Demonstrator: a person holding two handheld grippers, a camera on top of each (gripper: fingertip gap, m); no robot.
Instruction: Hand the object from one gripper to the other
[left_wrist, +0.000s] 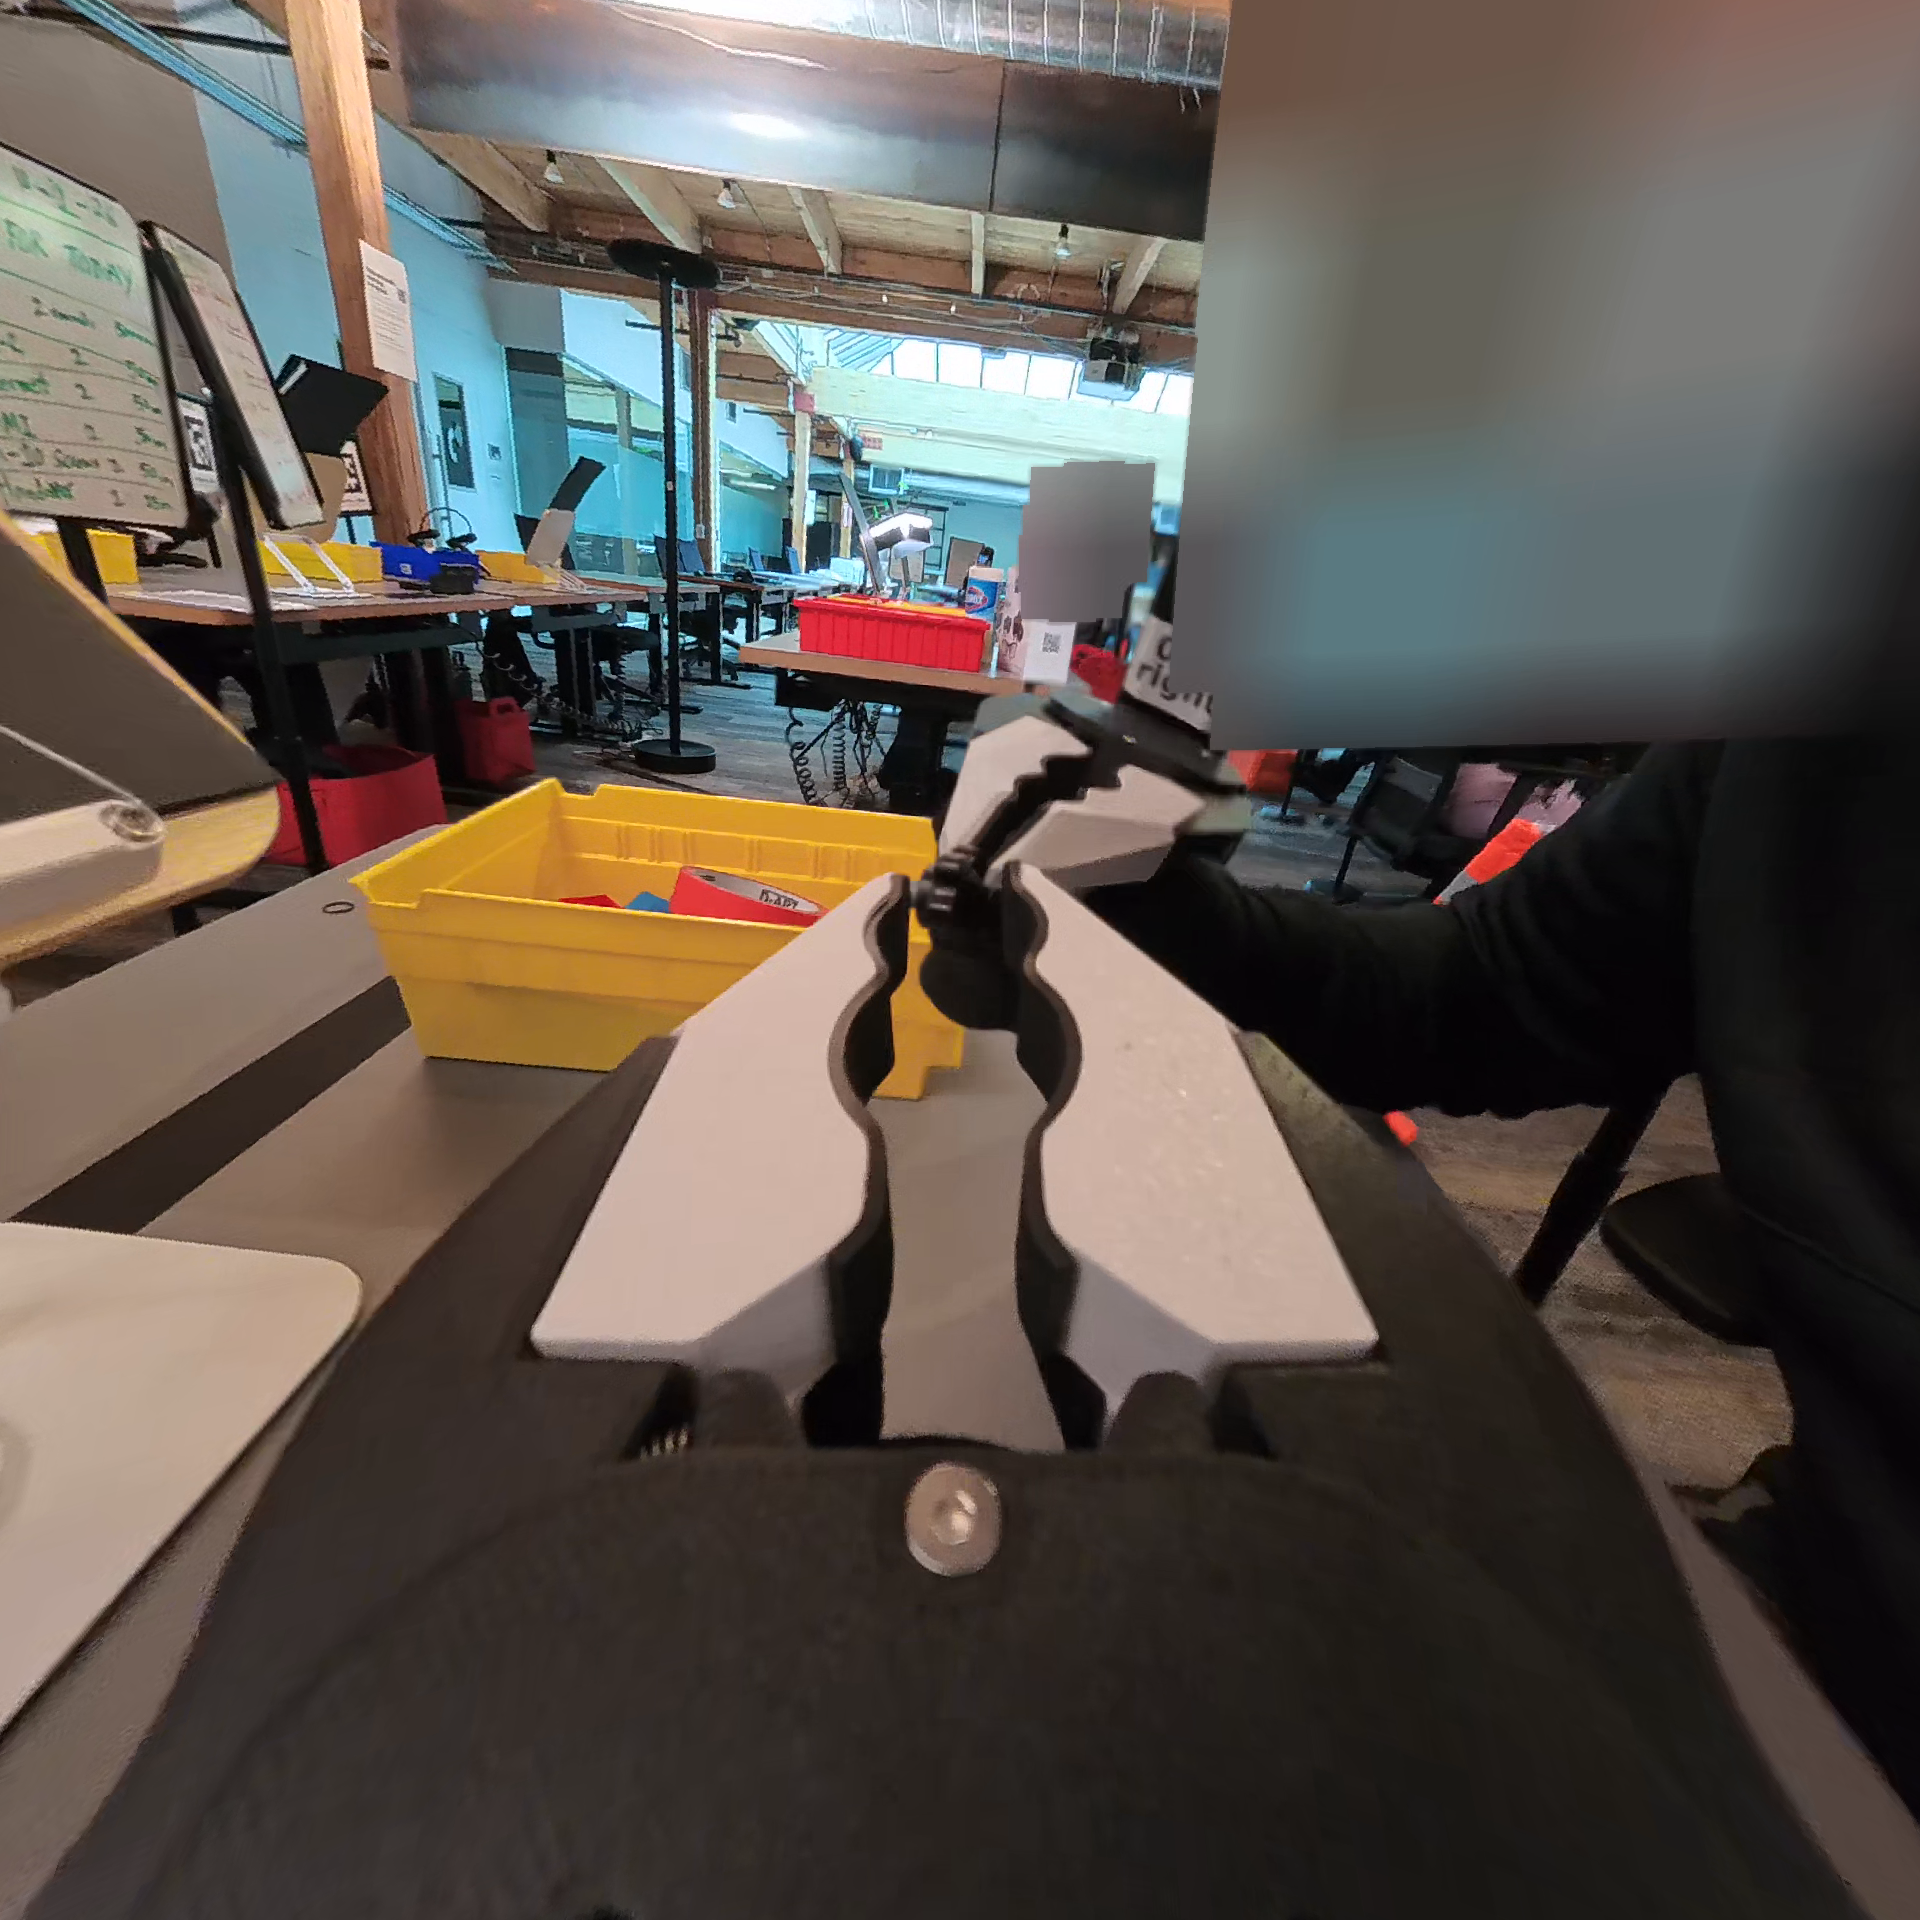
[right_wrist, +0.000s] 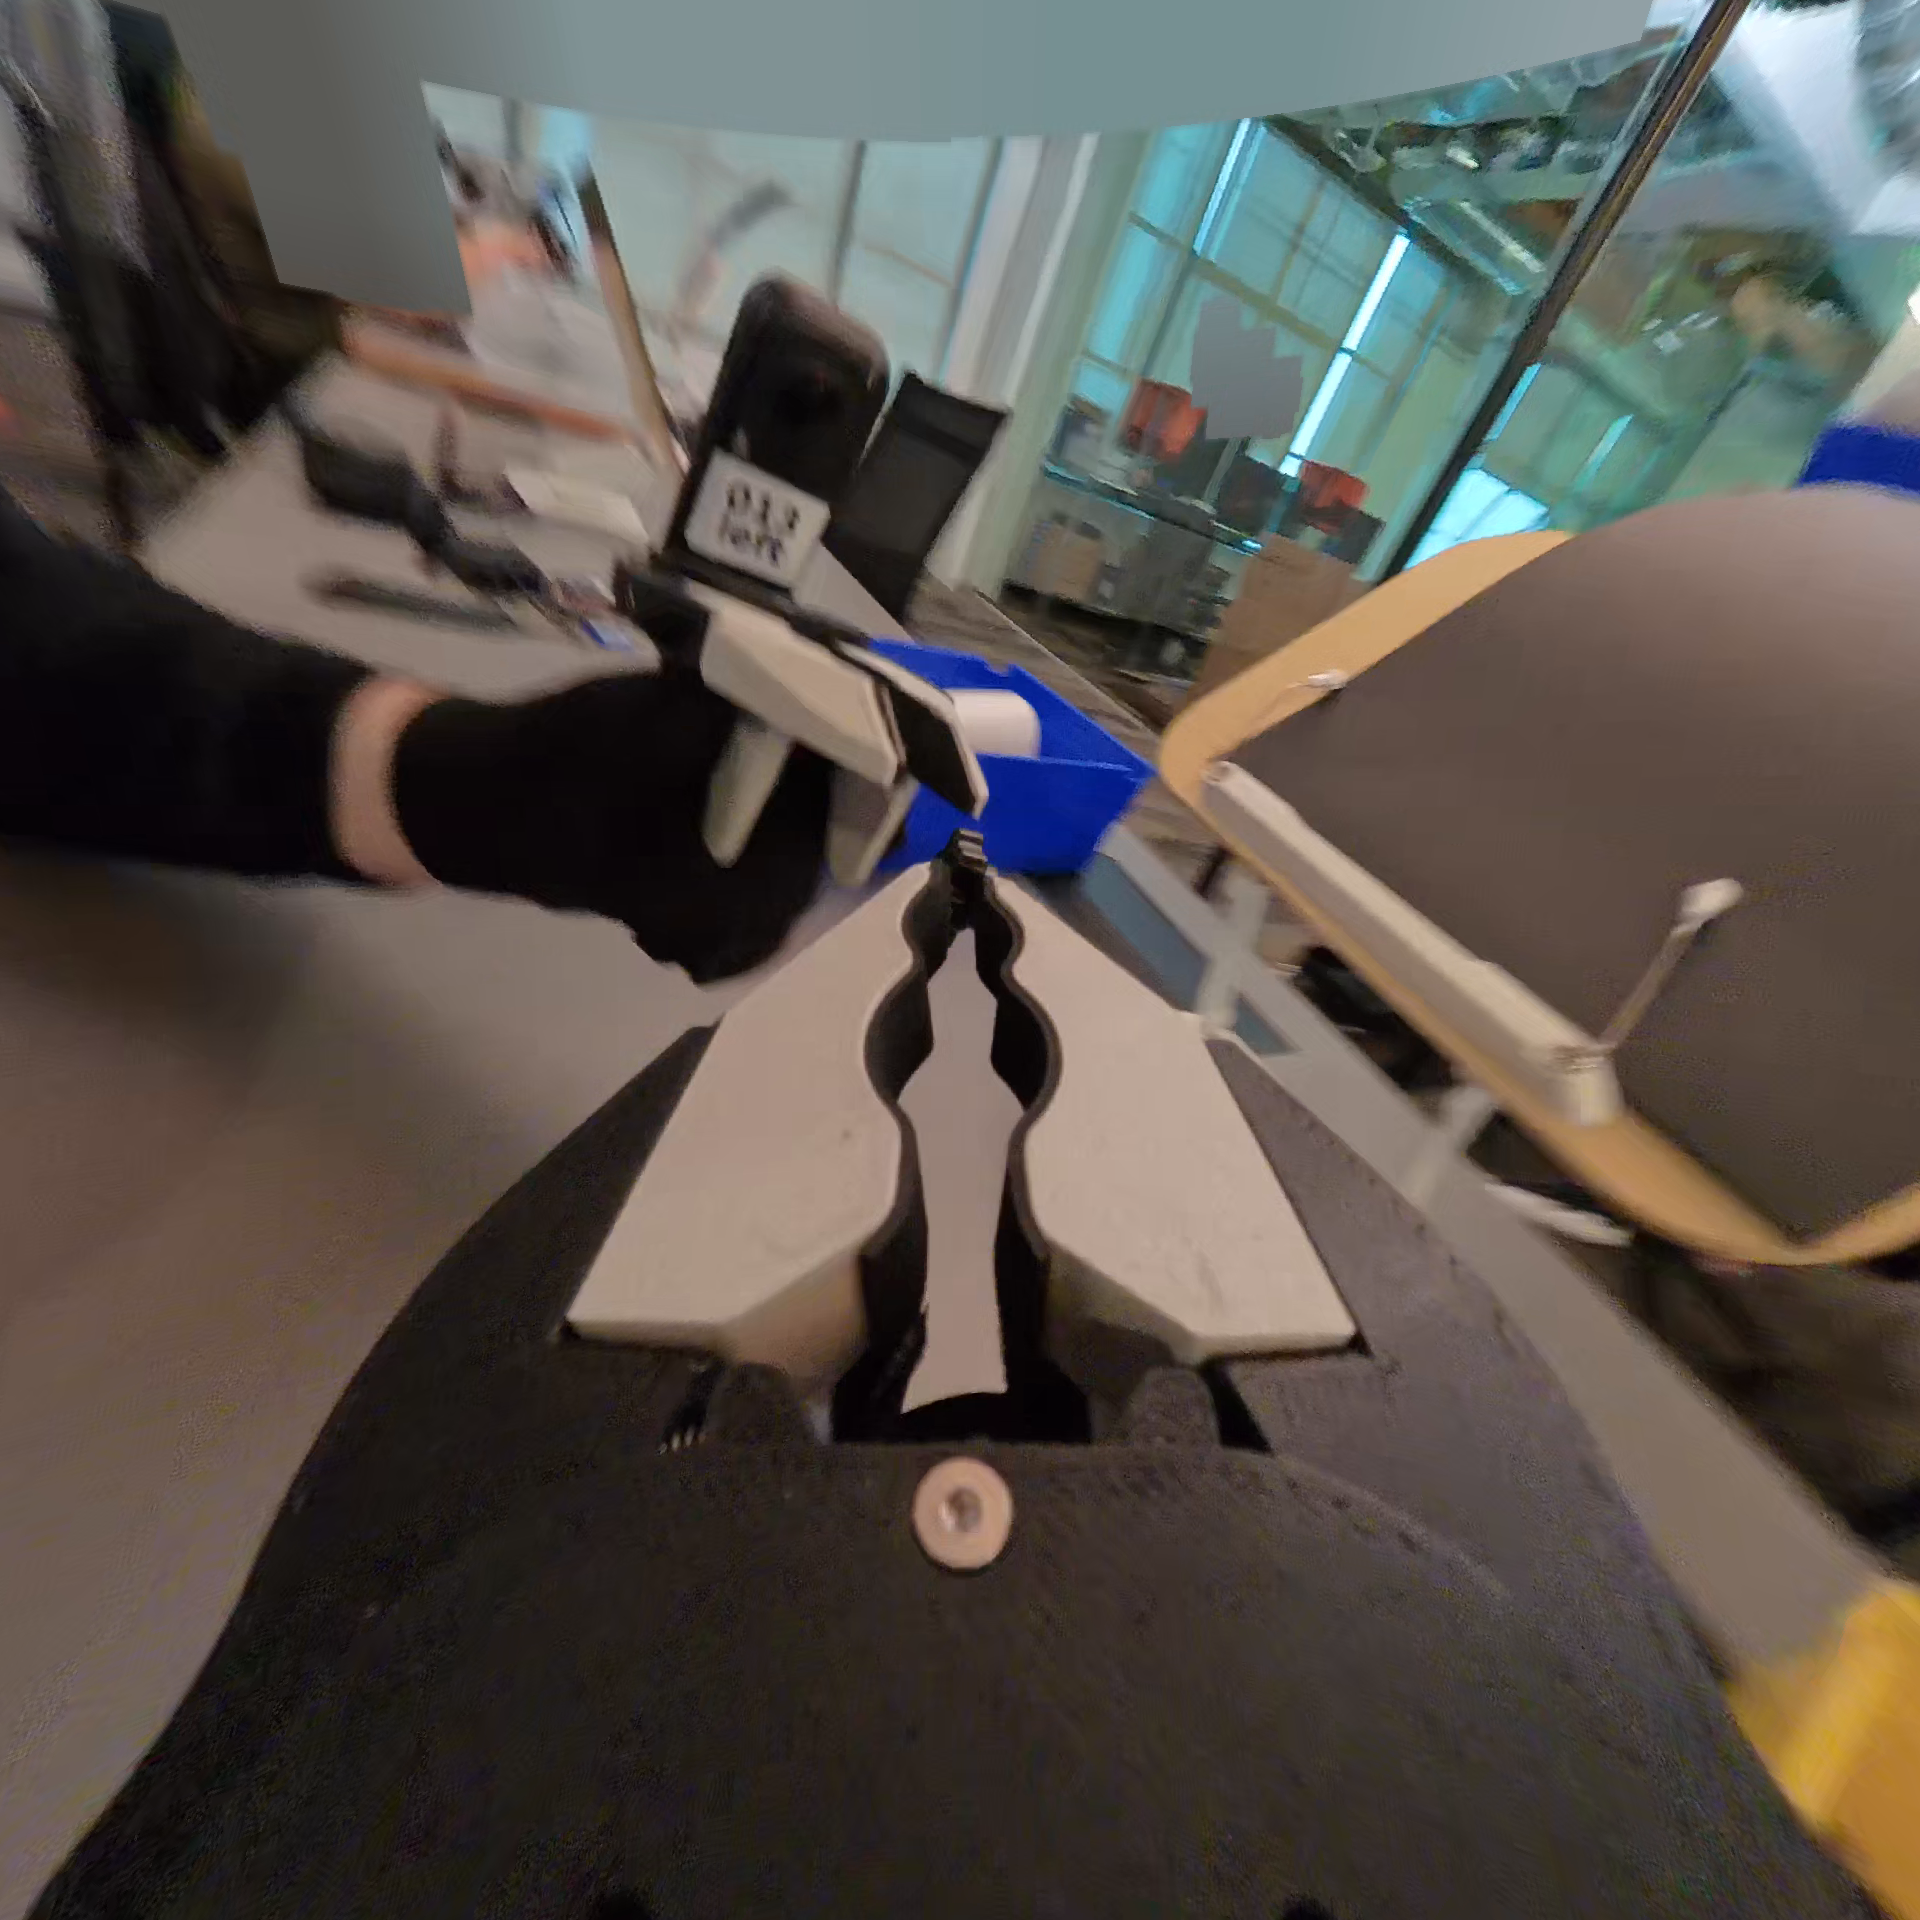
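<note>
A small black ribbed object hangs in the air between the two grippers. My right gripper is shut on it at its fingertips, and the object sticks out just past them. In the left wrist view the right gripper comes in from the upper right. My left gripper is partly open with one jaw on each side of the object. The left pad is close against the object and a gap shows at the right pad. In the right wrist view the left gripper is held by a black-gloved hand.
A yellow bin with red and blue items stands on the grey table behind the left gripper. A blue bin sits behind the handover point. A curved chair back is close on the right. A person's black sleeve crosses the right side.
</note>
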